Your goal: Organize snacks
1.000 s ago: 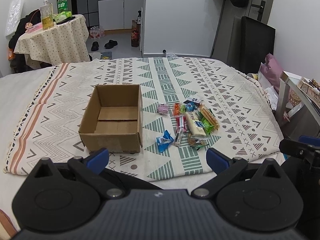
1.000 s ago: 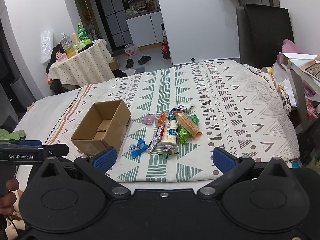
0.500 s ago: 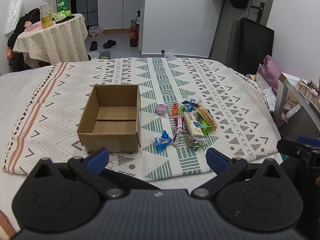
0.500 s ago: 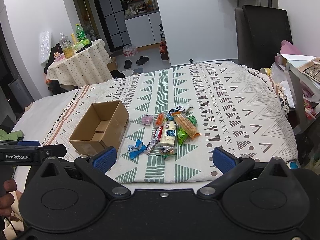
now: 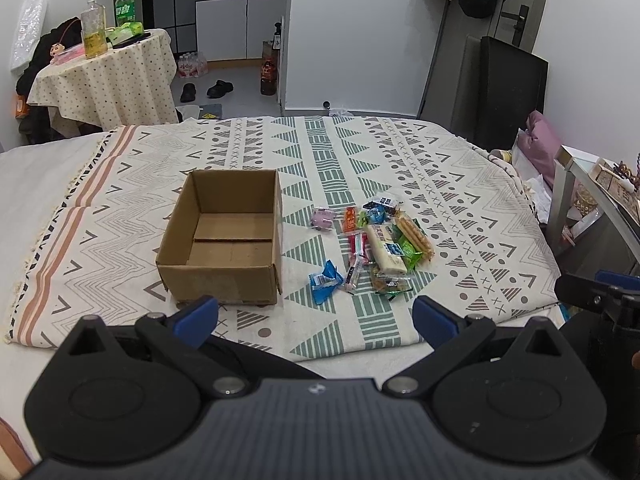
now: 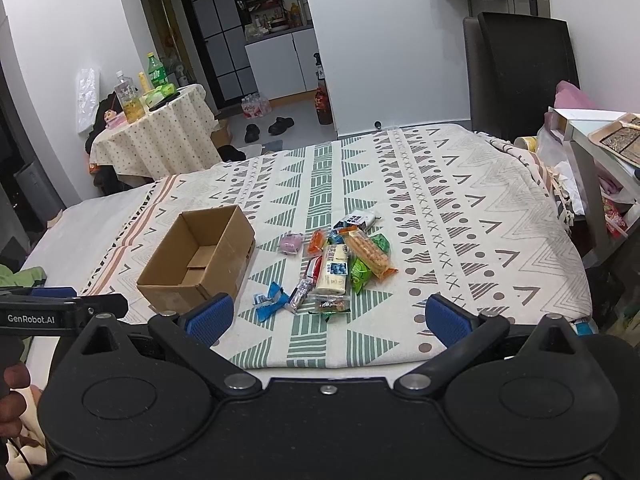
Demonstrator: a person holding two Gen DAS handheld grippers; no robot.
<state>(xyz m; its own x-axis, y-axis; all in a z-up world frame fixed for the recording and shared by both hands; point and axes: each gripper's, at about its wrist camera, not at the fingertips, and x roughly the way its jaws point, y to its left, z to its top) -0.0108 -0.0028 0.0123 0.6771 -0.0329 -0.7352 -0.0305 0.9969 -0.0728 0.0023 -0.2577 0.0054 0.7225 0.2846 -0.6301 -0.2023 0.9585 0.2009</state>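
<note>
An open, empty cardboard box [image 5: 224, 240] sits on a patterned blanket [image 5: 460, 184]; it also shows in the right wrist view [image 6: 198, 262]. To its right lies a pile of wrapped snacks [image 5: 380, 246], with a blue packet [image 5: 325, 281] nearest the box and a pink one [image 5: 322, 218] farther back. The pile also shows in the right wrist view [image 6: 336, 264]. My left gripper [image 5: 315, 316] is open and empty, held back from the bed's near edge. My right gripper [image 6: 328, 317] is open and empty, also short of the bed.
A round table [image 5: 104, 76] with bottles stands at the far left. A dark chair [image 6: 520, 76] stands behind the bed. A side table [image 6: 600, 140] with clutter is at the right. Each gripper shows at the edge of the other's view.
Both views have pulled back and risen slightly, so box and snacks appear a little farther away. Nothing on the bed has moved. Both grippers stay open.
</note>
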